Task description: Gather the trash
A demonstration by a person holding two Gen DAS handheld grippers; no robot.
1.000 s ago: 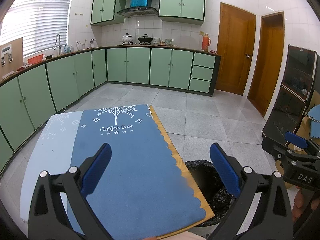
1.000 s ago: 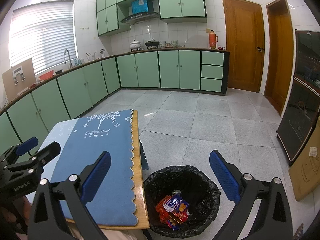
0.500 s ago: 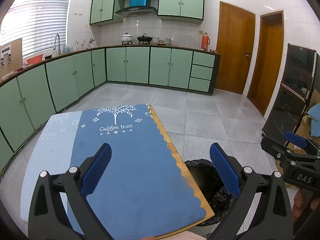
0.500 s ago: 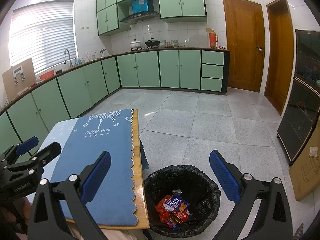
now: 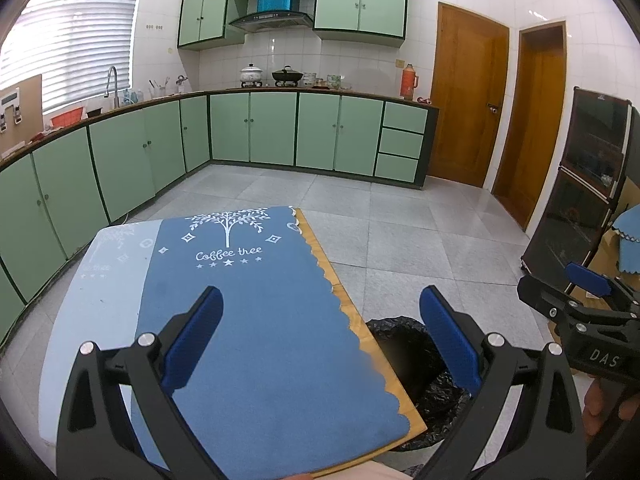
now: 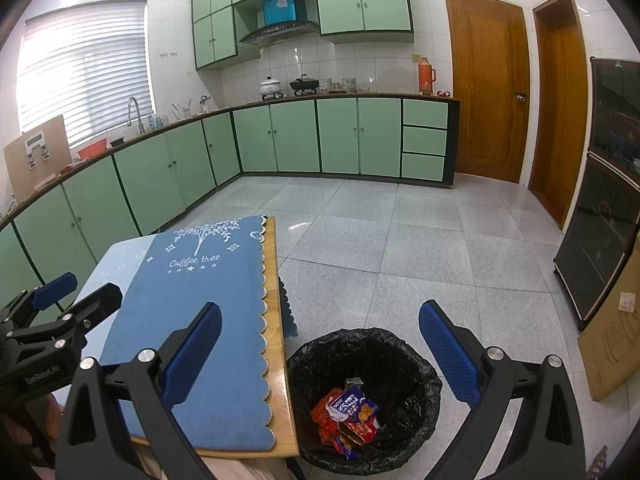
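A bin lined with a black bag stands on the floor at the table's right edge; it also shows in the left wrist view. Several crumpled snack wrappers, red and blue, lie inside it. My right gripper is open and empty, held above the bin and the table corner. My left gripper is open and empty above the blue cloth on the wooden table. No trash shows on the cloth. Each gripper shows at the edge of the other's view.
Green cabinets run along the left and far walls. Two wooden doors are at the far right. A dark glass cabinet and a cardboard box stand at the right. Grey tiled floor lies beyond the table.
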